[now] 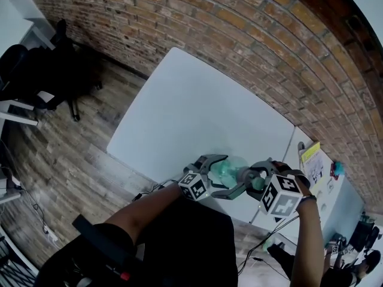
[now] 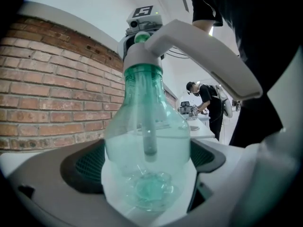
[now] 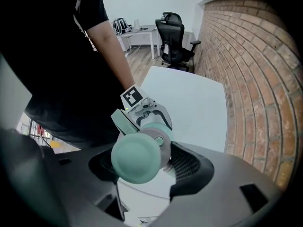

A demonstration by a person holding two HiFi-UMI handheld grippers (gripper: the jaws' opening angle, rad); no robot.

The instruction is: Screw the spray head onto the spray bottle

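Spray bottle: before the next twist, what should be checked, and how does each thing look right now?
1. The left gripper is shut on the spray bottle: ok.
2. The right gripper is shut on the spray head: ok.
3. The dip tube hangs inside the bottle: ok.
4. The white collar sits on the bottle's neck: ok.
5. The thread is fully tight: cannot tell.
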